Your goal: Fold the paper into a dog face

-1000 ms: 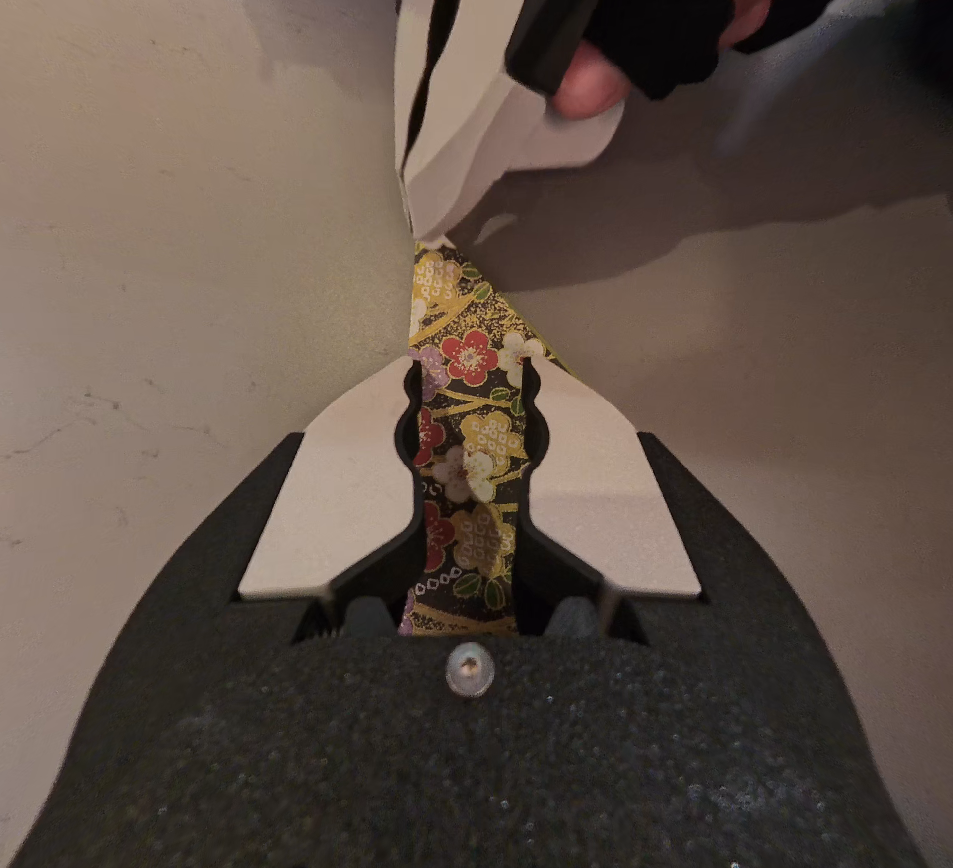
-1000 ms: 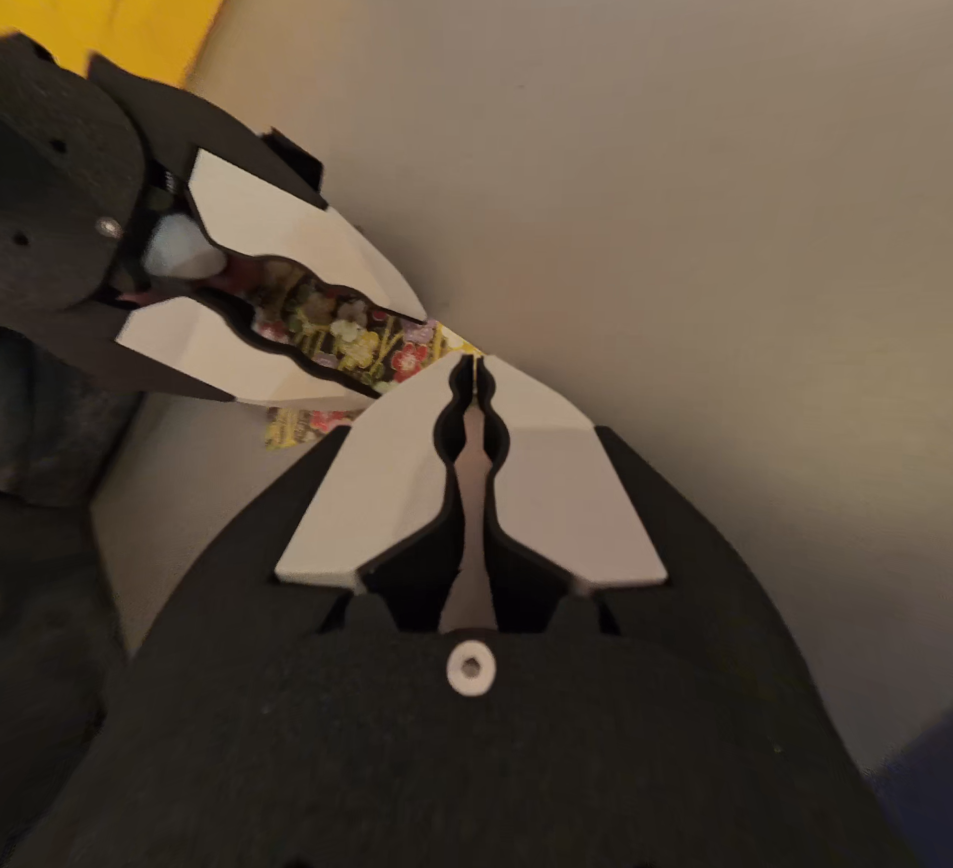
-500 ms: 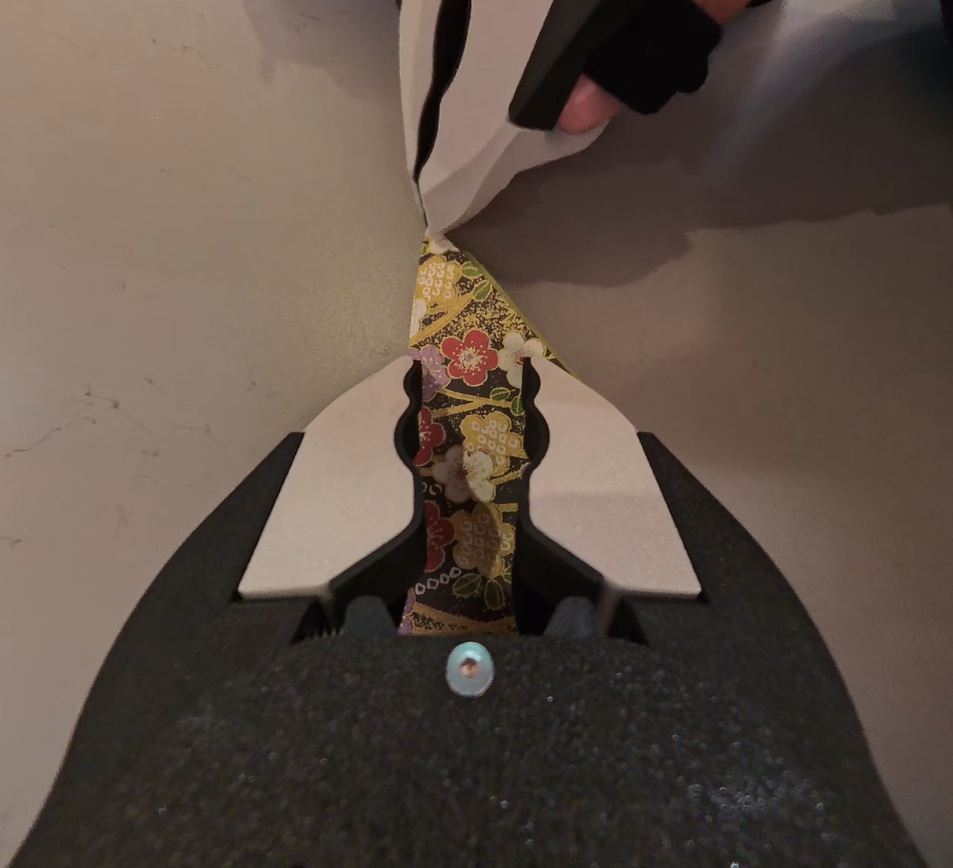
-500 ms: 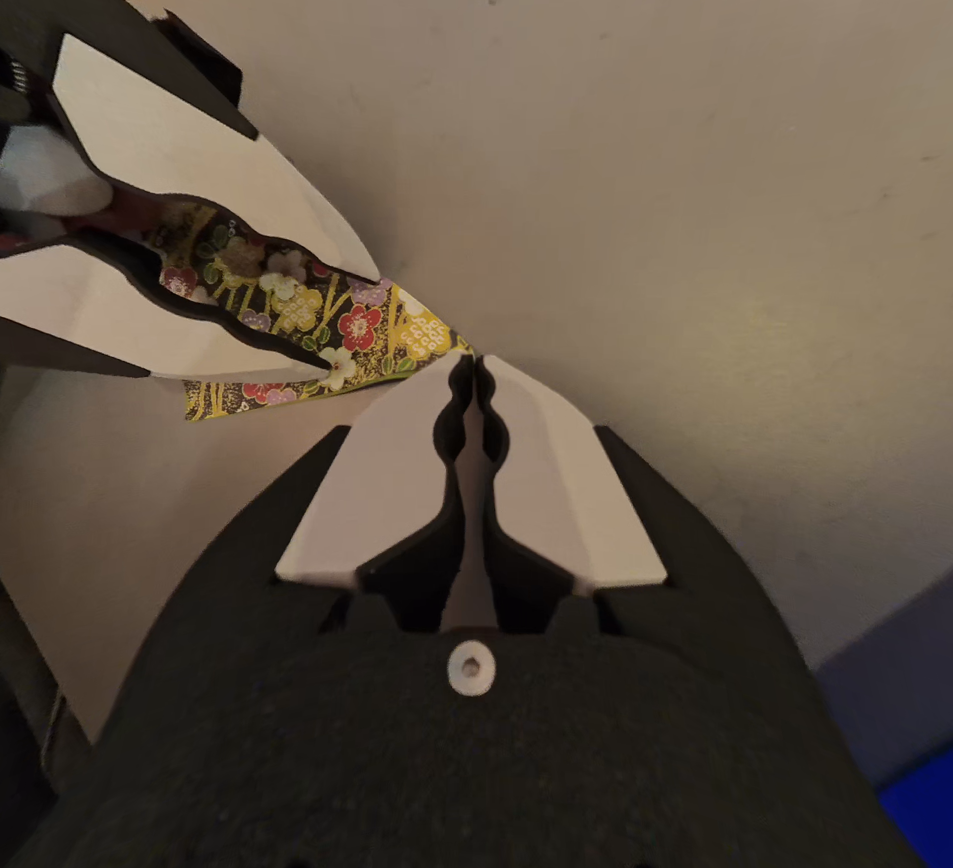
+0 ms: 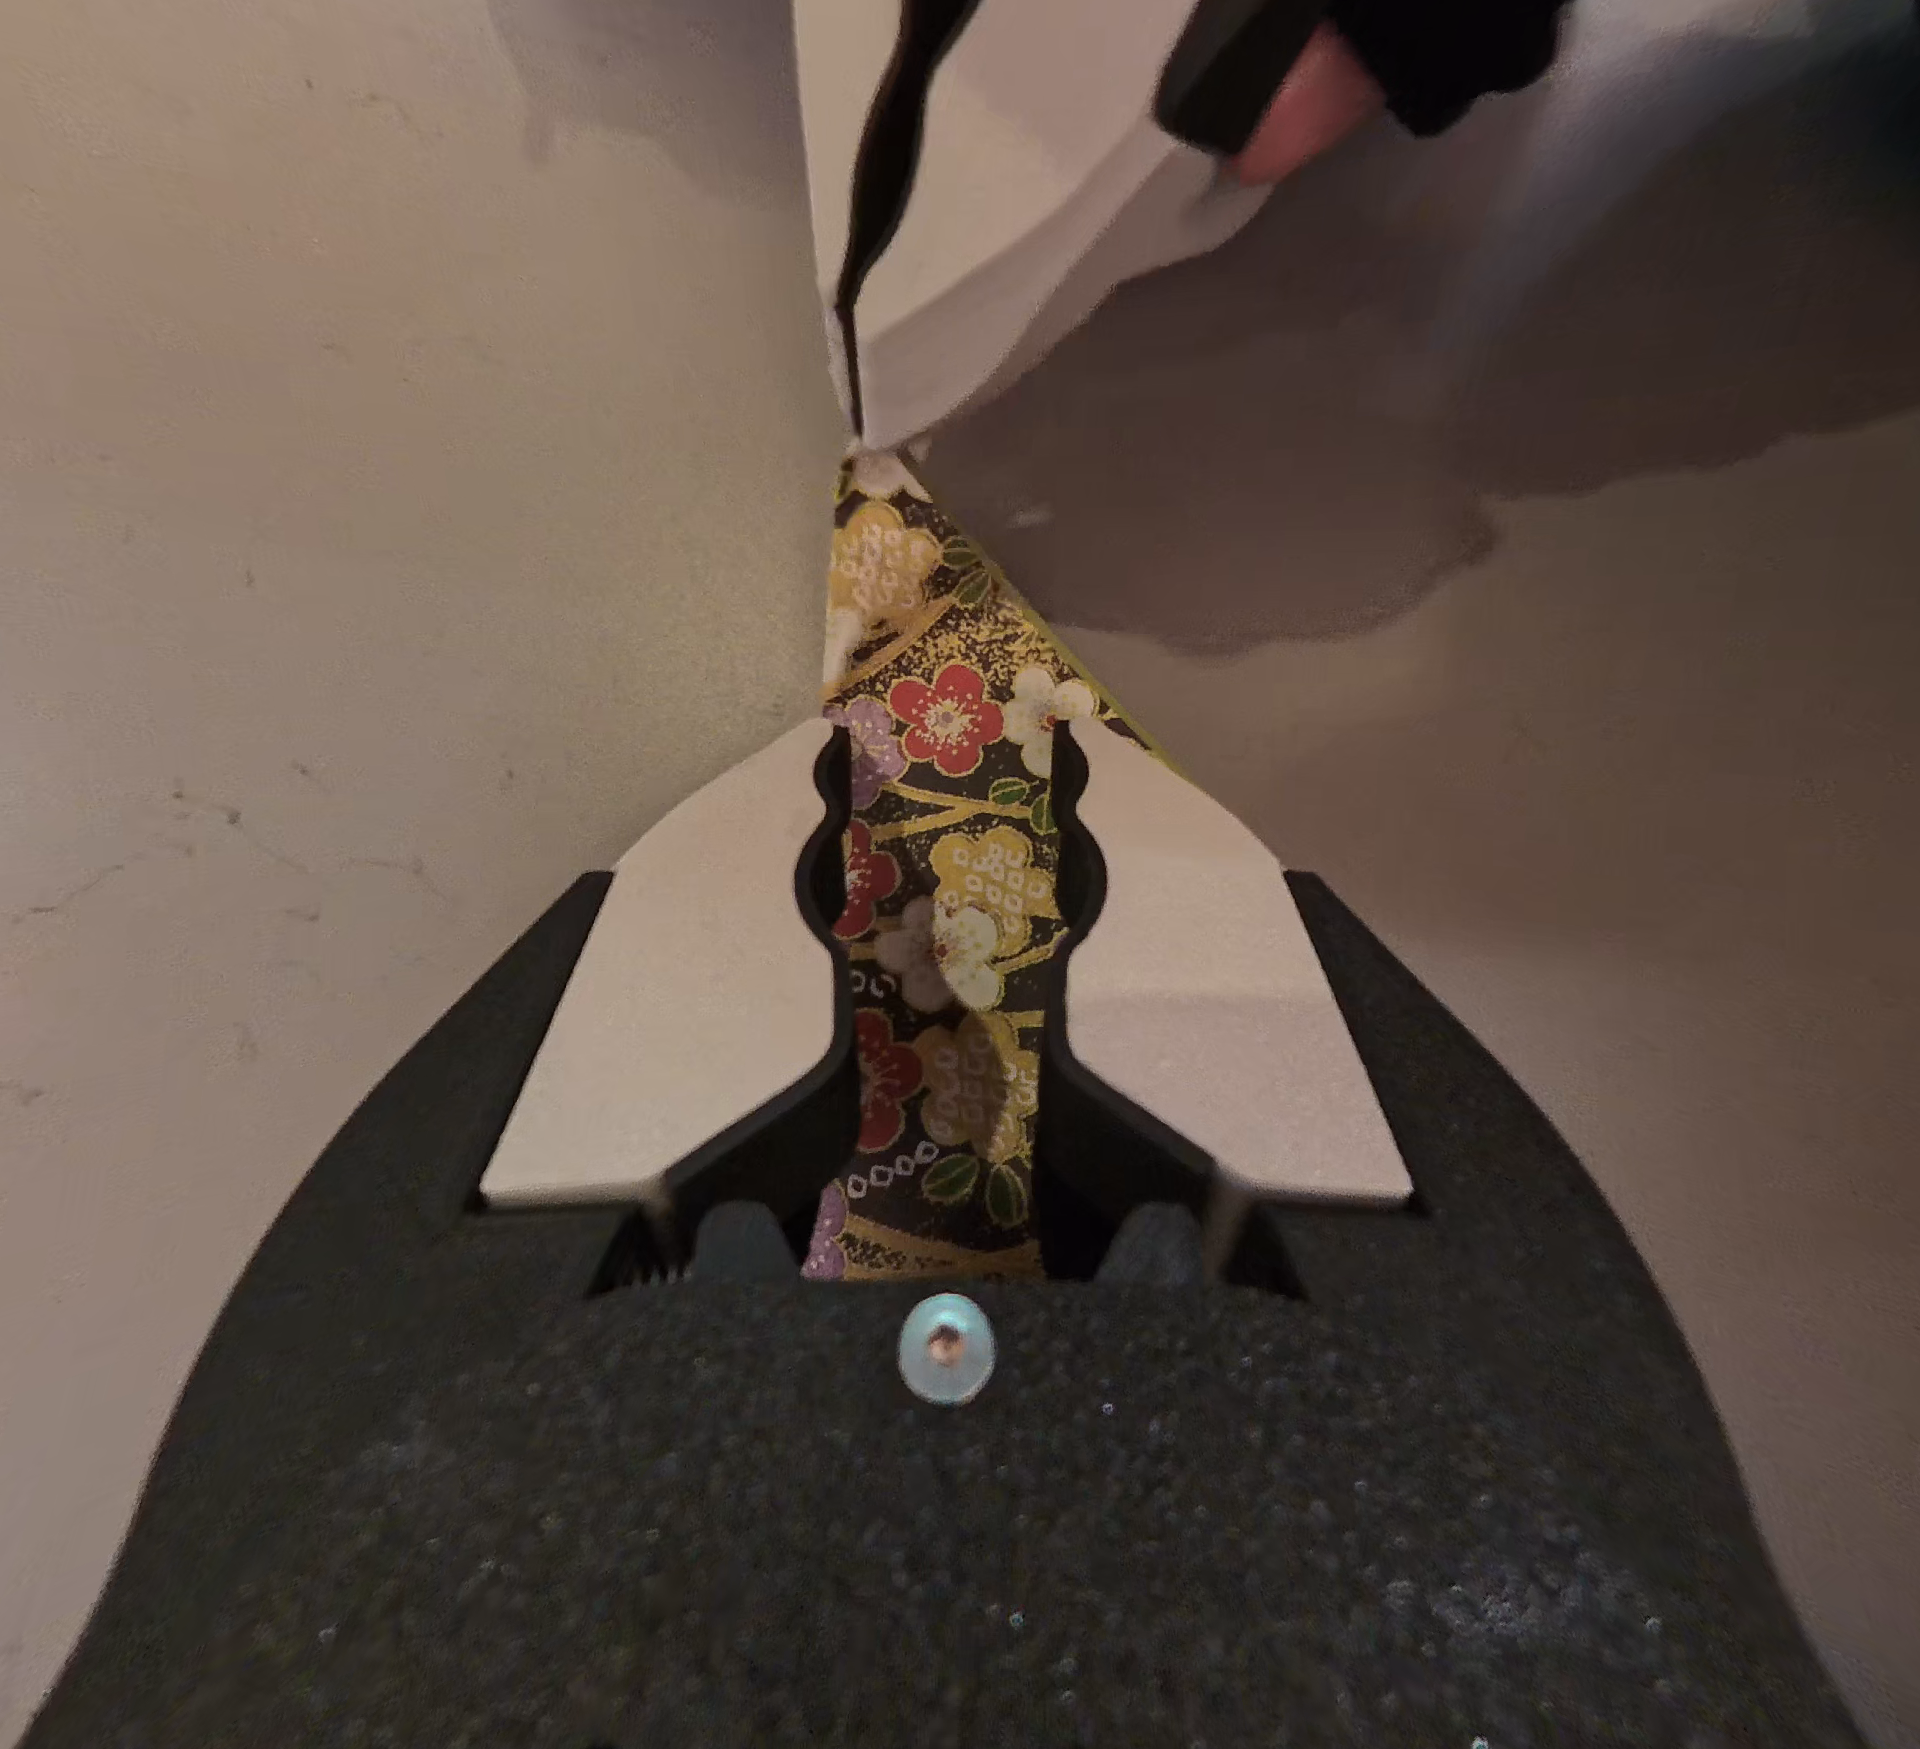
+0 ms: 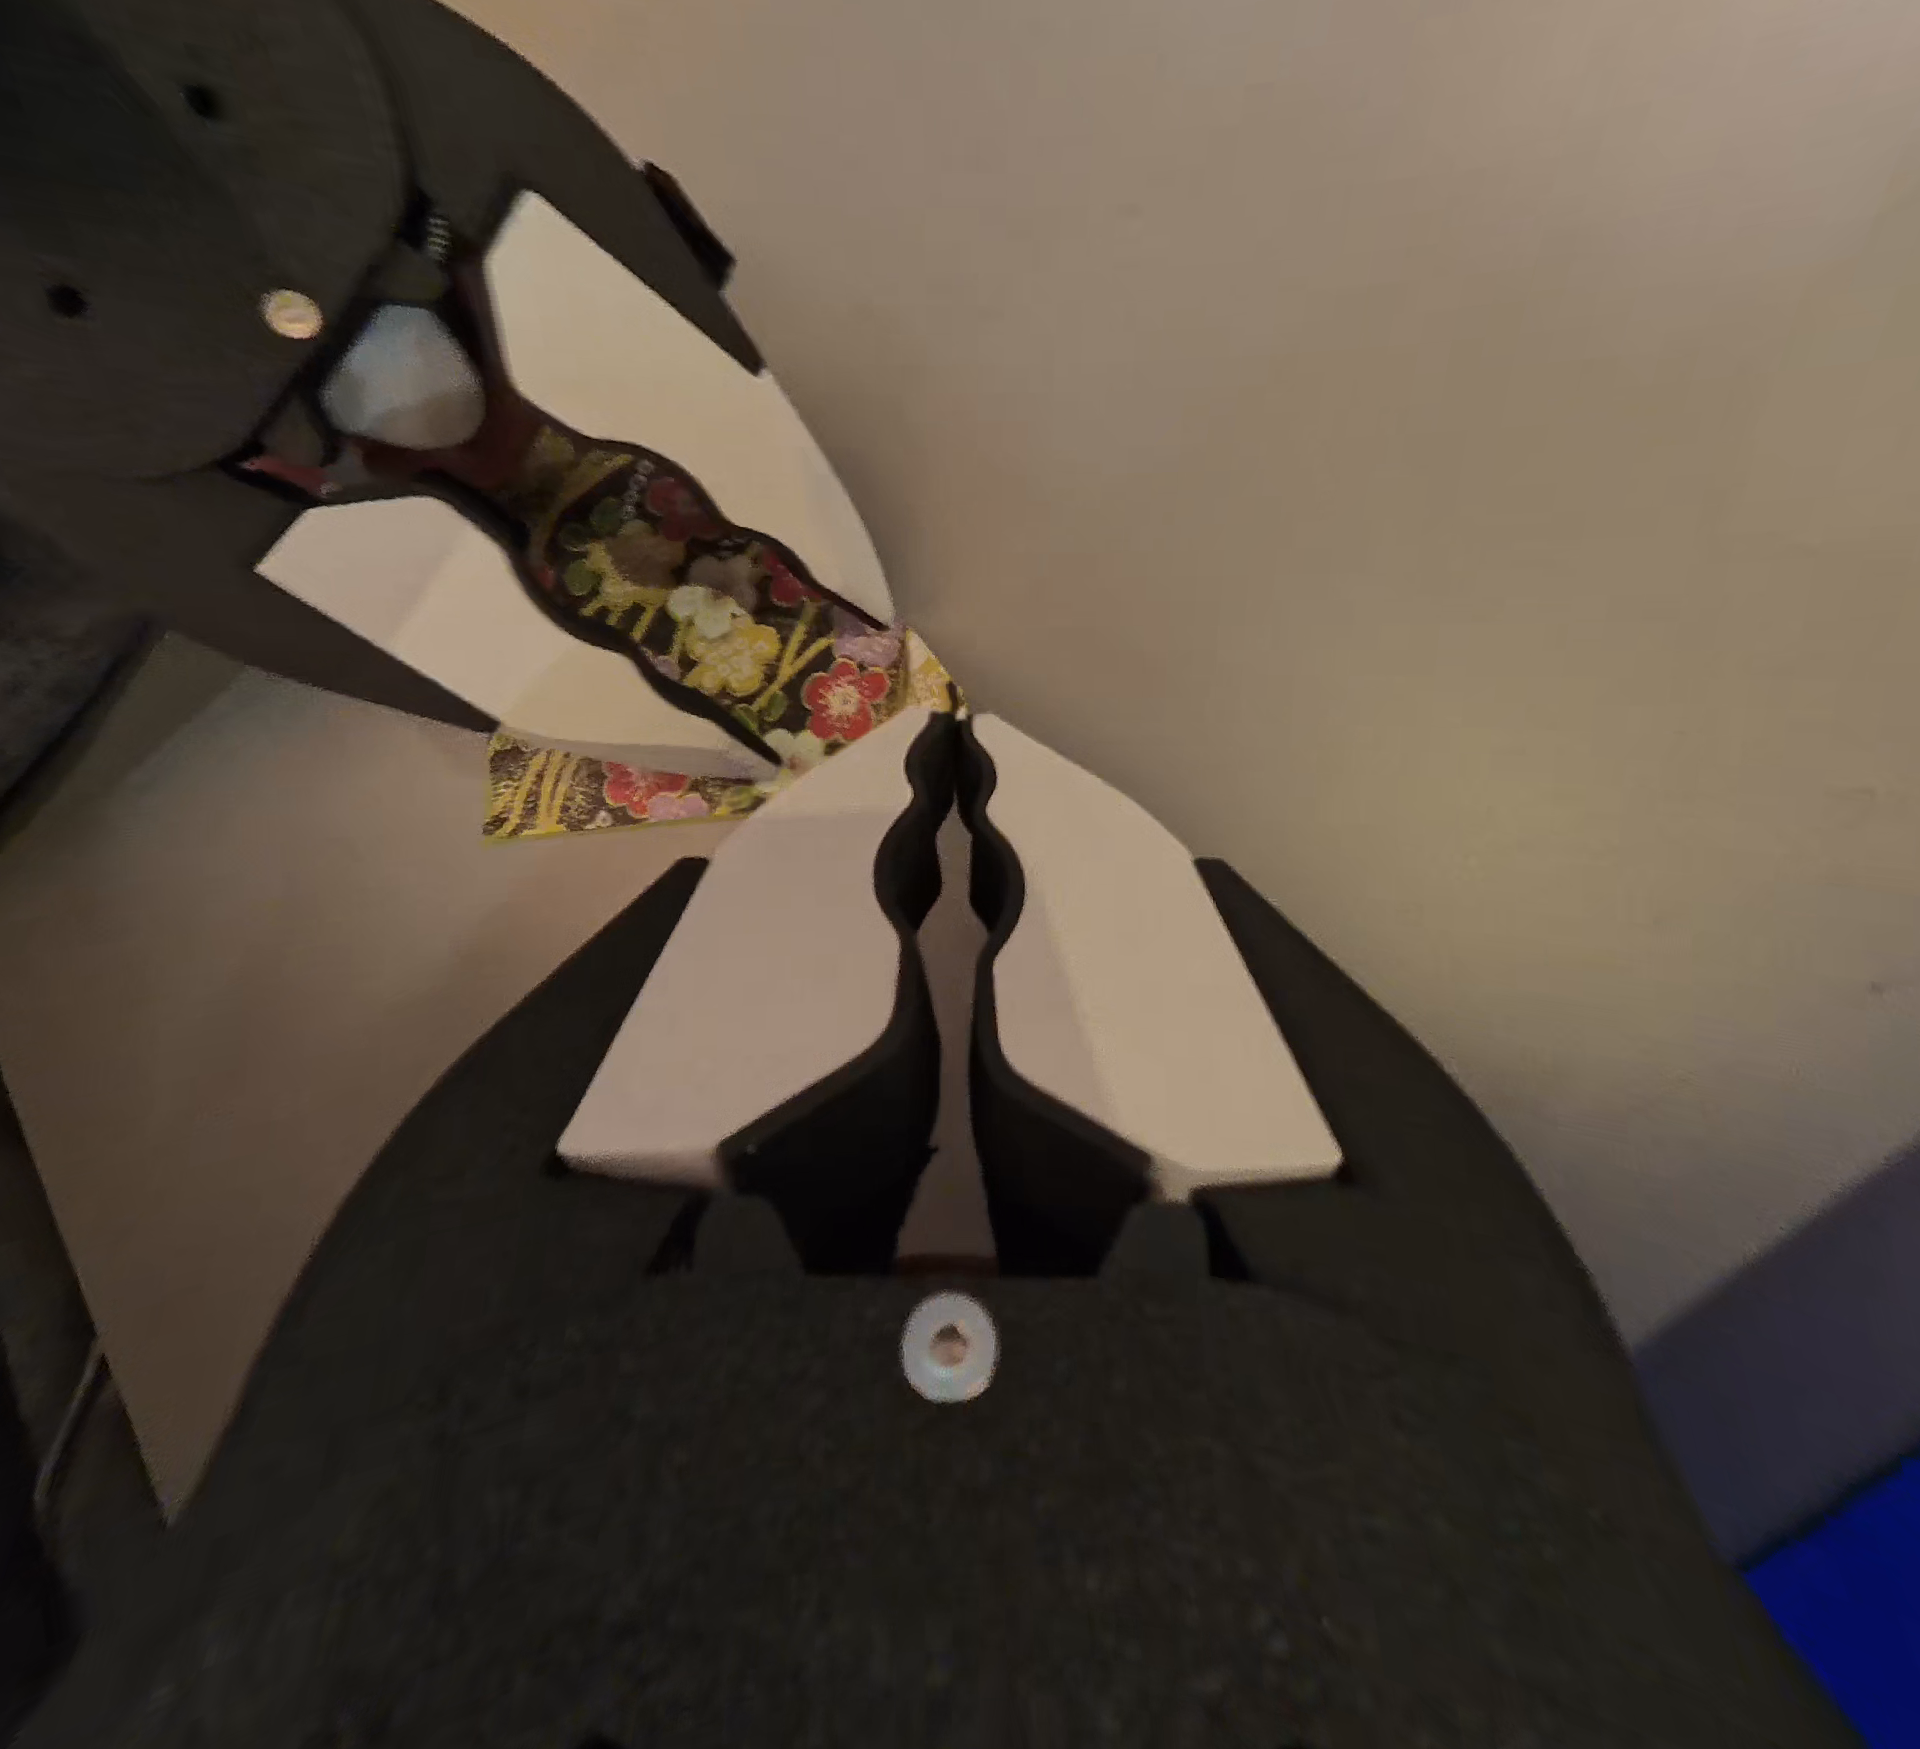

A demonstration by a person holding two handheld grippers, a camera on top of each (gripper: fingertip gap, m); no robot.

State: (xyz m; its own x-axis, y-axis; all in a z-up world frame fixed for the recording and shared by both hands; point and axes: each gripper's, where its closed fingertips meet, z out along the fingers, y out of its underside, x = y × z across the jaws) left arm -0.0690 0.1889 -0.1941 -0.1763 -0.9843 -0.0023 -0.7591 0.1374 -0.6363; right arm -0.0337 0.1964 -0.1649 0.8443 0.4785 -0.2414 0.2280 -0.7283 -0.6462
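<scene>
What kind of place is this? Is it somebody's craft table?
Probably an indoor tabletop set up for paper folding, though little of the room shows. A plain beige table fills both views, flower-patterned origami paper lies on it, and two hand-held grippers, left and right, work on it.

A pale beige table (image 5: 364,556); the floral paper (image 5: 935,650) seemingly rests on it.

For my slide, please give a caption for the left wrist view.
Left claw open over floral paper; right claw shut at its tip.
</scene>
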